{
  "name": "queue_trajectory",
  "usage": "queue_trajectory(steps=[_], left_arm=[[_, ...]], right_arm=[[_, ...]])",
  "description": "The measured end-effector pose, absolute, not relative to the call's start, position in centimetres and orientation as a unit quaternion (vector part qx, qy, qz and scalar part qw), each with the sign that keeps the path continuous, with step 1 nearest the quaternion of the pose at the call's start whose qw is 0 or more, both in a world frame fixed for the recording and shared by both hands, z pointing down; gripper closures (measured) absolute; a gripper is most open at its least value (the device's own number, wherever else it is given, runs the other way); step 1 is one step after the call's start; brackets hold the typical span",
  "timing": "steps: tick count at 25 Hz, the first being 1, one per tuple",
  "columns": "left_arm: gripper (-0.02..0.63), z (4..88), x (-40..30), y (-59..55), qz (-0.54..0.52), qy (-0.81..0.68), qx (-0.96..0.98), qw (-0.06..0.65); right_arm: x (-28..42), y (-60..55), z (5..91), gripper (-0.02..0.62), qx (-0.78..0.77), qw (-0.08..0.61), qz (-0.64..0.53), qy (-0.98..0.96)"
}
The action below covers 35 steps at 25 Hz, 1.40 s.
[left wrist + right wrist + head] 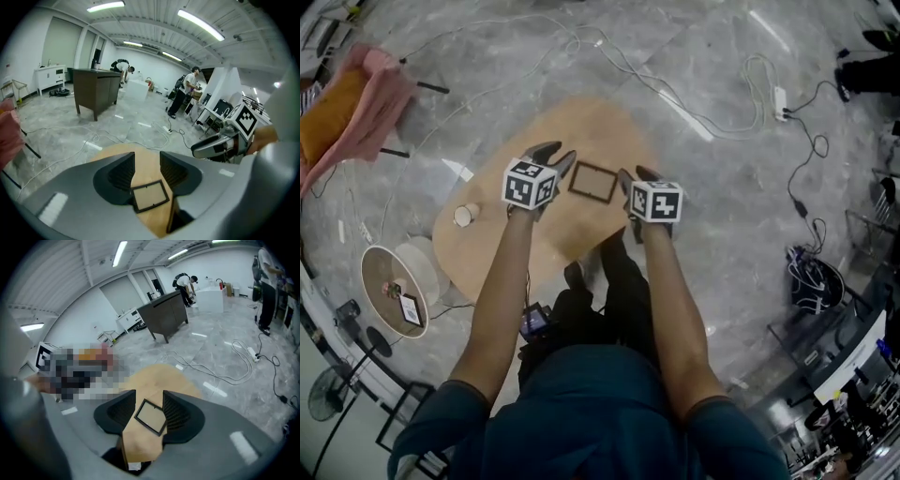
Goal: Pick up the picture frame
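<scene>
1. We hold the left gripper [555,157] and right gripper [636,176] over a wooden table [581,127].
2. The frame [592,182] lies flat on the table, between the two grippers and just beside each one's tips.
3. Our left jaws stand apart, and the frame shows in the gap between them, unclamped.
4. Our right jaws also stand apart, with the frame in their gap, not gripped.
5. We cannot tell if either gripper touches it.
6. A cup [466,216] stands near the table's left edge.
</scene>
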<state>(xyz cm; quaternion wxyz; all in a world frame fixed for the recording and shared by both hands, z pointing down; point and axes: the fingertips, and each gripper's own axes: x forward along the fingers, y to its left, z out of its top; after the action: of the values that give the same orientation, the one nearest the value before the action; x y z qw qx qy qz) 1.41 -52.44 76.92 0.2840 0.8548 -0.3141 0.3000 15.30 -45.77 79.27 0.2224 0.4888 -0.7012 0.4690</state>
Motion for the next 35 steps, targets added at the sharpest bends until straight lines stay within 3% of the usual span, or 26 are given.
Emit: queue_trajectory(steps=[16,30,32,35], left_arm=[[0.436,97.3,0.2,-47.7,0.395,-0.284,0.784,0.386],[0.453,101.8,0.2,-45.9,0.404,-0.285,0.762,0.418],[0.367,102.2,-0.2,-45.9,0.419,-0.290,0.756,0.412],[0.398,102.8,0.1,-45.0,0.416,-0.279,0.753,0.426]], right_arm=[[13.4,-41.9,97.7,0.414,0.444,0.259,0.583,-0.629],[11.6,-41.1,102.1,0.414,0.420,0.253,0.622,-0.610],[11.2,-40.8,102.6,0.414,0.418,0.252,0.627,-0.607],[11.0,-40.4,103.0,0.416,0.422,0.249,0.631,-0.602]])
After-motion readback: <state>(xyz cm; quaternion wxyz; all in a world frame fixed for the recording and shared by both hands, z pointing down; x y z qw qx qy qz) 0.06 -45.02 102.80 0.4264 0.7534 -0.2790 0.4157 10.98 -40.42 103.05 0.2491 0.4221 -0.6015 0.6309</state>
